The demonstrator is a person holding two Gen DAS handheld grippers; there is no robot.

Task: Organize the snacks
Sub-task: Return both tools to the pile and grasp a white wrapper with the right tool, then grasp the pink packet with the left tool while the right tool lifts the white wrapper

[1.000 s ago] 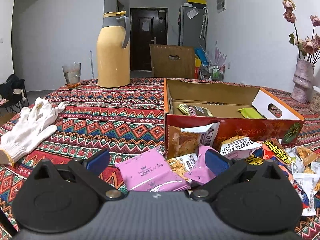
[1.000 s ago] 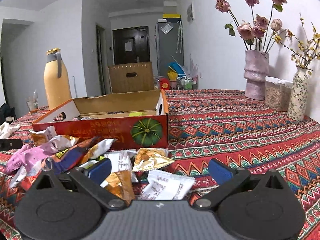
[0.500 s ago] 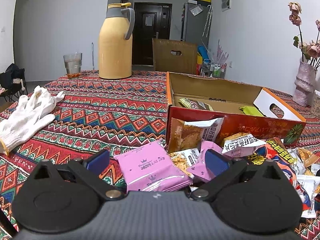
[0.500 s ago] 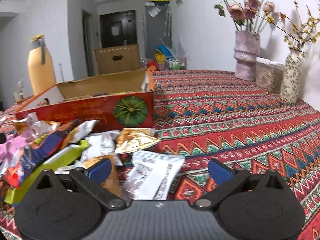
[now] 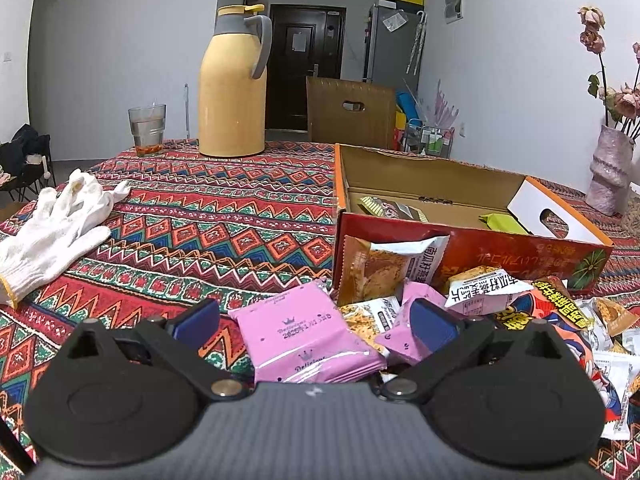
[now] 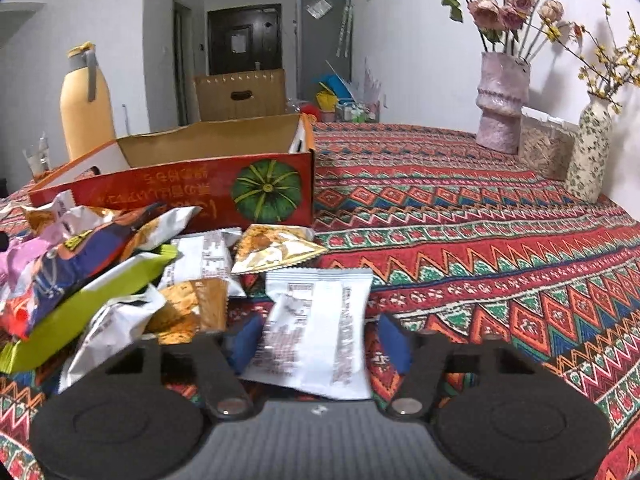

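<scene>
A pile of snack packets lies on the patterned tablecloth in front of a red cardboard box (image 5: 472, 254), which also shows in the right wrist view (image 6: 192, 190). The box holds a striped packet (image 5: 386, 208) and a green packet (image 5: 500, 222). My left gripper (image 5: 316, 320) is open, with a pink packet (image 5: 304, 336) lying between its fingers. My right gripper (image 6: 320, 344) is partly closed around a white packet (image 6: 320, 324); the pads stand close to the packet's edges, contact unclear. A green packet (image 6: 92, 296) and an orange one (image 6: 192, 308) lie to its left.
A yellow thermos (image 5: 234, 84) and a glass (image 5: 147, 128) stand at the far side. A white glove (image 5: 56, 220) lies at the left. Two flower vases (image 6: 502, 100) (image 6: 590, 152) and a clear jar (image 6: 546, 148) stand at the right.
My right gripper has moved forward over the white packet and its fingers have narrowed around it. My left gripper has moved slightly closer to the pink packet and stays open.
</scene>
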